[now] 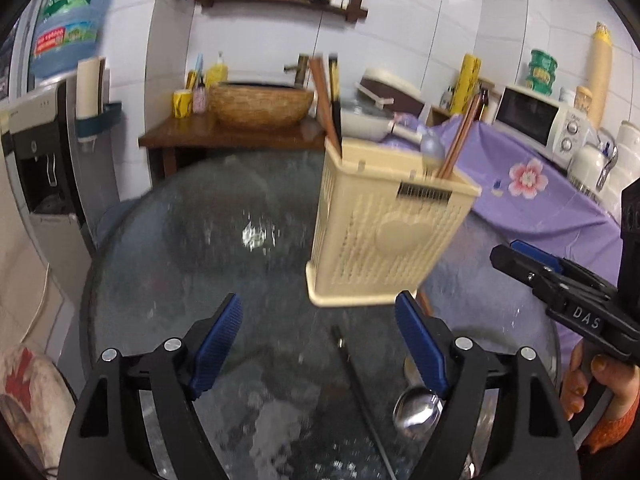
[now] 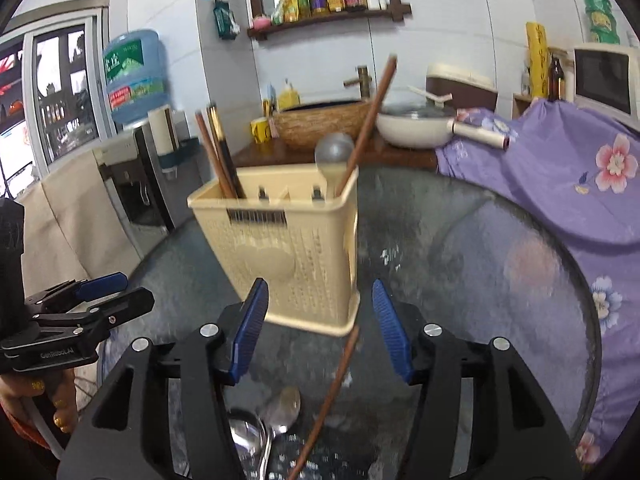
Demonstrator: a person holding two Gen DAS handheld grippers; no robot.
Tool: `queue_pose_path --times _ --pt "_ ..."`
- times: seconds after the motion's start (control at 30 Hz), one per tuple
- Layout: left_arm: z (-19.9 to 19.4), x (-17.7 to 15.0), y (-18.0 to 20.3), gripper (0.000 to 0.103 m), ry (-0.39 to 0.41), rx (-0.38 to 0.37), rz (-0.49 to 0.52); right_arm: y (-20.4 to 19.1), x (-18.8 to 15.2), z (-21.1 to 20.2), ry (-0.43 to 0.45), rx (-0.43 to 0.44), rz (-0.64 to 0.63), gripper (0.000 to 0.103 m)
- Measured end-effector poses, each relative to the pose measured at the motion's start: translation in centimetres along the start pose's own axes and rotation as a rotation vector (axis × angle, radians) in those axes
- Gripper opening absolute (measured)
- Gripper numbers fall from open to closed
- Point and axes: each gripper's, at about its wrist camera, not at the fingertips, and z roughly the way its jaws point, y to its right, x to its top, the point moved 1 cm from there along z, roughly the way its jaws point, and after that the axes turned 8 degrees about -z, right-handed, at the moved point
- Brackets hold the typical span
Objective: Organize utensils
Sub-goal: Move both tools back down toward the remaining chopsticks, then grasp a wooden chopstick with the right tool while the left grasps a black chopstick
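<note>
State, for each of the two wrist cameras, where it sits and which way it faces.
Left wrist: on the left gripper, looking along its open fingers across the glass table at the utensil basket; the right gripper shows at its right edge.
Right wrist: on the right gripper, open, facing the same basket; the left gripper shows at its left edge.
Shared: basket, table, spoon, back wall shelf.

We see the utensil basket (image 2: 280, 248) standing on the bench (image 2: 460, 264), chopsticks (image 2: 218, 152) and a spoon (image 2: 334, 152) upright in it, a loose chopstick (image 2: 328, 396) and two spoons (image 2: 256, 436) lying on the bench before it, sink bowl (image 2: 324, 122) behind.
</note>
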Motion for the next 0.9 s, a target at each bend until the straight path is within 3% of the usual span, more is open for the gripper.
queue_pose_path --times 0.13,0.2,0.37,0.73,0.9 --pt "1.7 -2.2 -0.7 0.066 -0.086 0.016 -0.015 0.0 -2.8 1.3 -0.096 -0.018 -0.006 0.055" --pt "2.0 -2.9 -0.9 0.058 -0.104 0.021 -0.008 -0.1 -4.0 2.0 -0.142 -0.017 -0.004 0.055" --pt "3.4 -4.2 -0.6 0.050 -0.158 0.022 0.009 -0.1 -6.0 3.6 -0.211 -0.014 0.011 0.053" --pt "5.7 -5.0 0.8 0.040 -0.223 0.036 0.023 -0.3 -5.5 6.9 -0.303 -0.055 0.004 0.039" --pt "6.5 -5.1 2.1 0.036 -0.233 0.050 0.050 -0.5 -5.3 7.9 -0.328 -0.072 -0.005 0.038"
